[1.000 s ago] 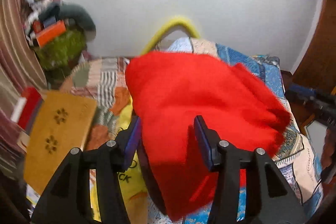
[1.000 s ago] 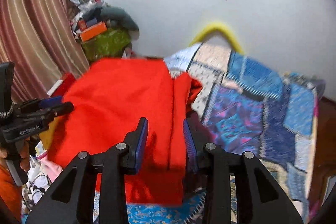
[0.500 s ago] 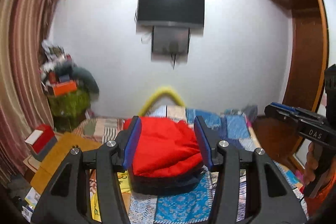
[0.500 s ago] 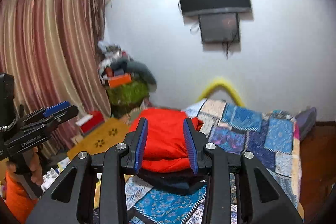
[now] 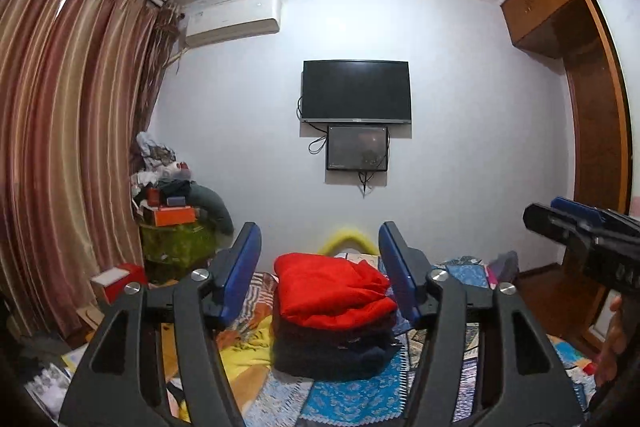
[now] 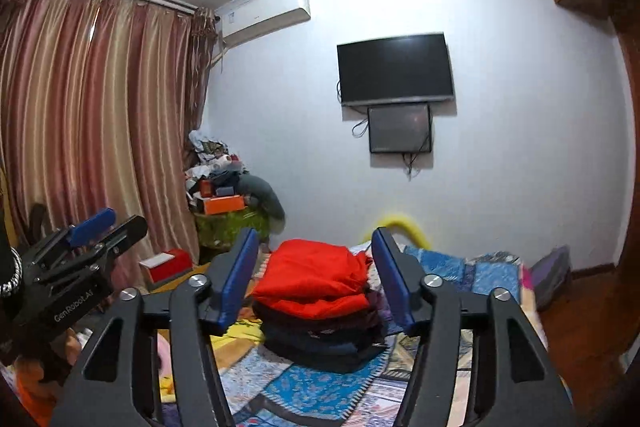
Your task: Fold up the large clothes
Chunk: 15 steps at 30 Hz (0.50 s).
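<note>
A folded red garment (image 5: 332,287) (image 6: 312,279) lies on top of a stack of dark folded clothes (image 5: 332,347) (image 6: 320,339) on the patchwork bed quilt (image 5: 352,395) (image 6: 460,267). My left gripper (image 5: 319,239) is held level, well back from the stack, its jaws opening with nothing between them. My right gripper (image 6: 315,239) is likewise back from the stack, jaws opening and empty. Each gripper shows in the other's view: the right gripper (image 5: 560,217) at the right edge, the left gripper (image 6: 104,227) at the left edge.
Striped curtains (image 5: 60,147) hang along the left. A cluttered pile on a green-covered stand (image 5: 172,227) fills the far left corner, with a red box (image 5: 116,277) beside it. A TV (image 5: 356,91) hangs on the far wall. A wooden wardrobe (image 5: 592,131) stands right.
Both grippers have let go of the red garment, drawn well back from it and risen, and their jaws have widened. The garment now rests folded on the dark stack.
</note>
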### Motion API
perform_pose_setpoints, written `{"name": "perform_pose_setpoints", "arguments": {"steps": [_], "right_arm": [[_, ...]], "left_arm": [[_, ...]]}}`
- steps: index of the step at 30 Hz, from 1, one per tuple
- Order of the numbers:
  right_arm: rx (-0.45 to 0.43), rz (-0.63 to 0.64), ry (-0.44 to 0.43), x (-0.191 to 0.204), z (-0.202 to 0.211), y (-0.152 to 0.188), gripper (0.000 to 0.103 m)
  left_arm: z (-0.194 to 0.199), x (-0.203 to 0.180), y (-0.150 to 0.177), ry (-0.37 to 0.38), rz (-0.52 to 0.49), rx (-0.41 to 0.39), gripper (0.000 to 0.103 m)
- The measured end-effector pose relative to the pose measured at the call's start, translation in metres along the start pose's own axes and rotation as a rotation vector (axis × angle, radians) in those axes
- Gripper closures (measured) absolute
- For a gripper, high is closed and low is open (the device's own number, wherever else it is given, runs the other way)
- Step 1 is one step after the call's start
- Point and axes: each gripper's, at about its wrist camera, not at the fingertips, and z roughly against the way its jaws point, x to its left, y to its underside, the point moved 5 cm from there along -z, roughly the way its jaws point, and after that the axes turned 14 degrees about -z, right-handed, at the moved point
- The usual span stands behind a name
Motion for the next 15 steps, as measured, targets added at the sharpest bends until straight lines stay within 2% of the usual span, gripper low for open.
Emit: {"name": "perform_pose_setpoints", "arguments": {"steps": [3,5,15], "right_arm": [[-0.038,0.024,0.025,0.004,0.002,-0.001,0.009],[-0.051,0.034,0.029,0.005,0.004,-0.001,0.000],[-0.032,0.021,0.041,-0.001,0.003,0.005,0.000]], "left_arm": [[0.004,0.002,0.007,-0.013,0.009,0.014,0.024],[0.012,0.002,0.009,-0.030,0.014,0.012,0.008],[0.021,-0.005,0.018,-0.041,0.009,0.021,0.006]]}}
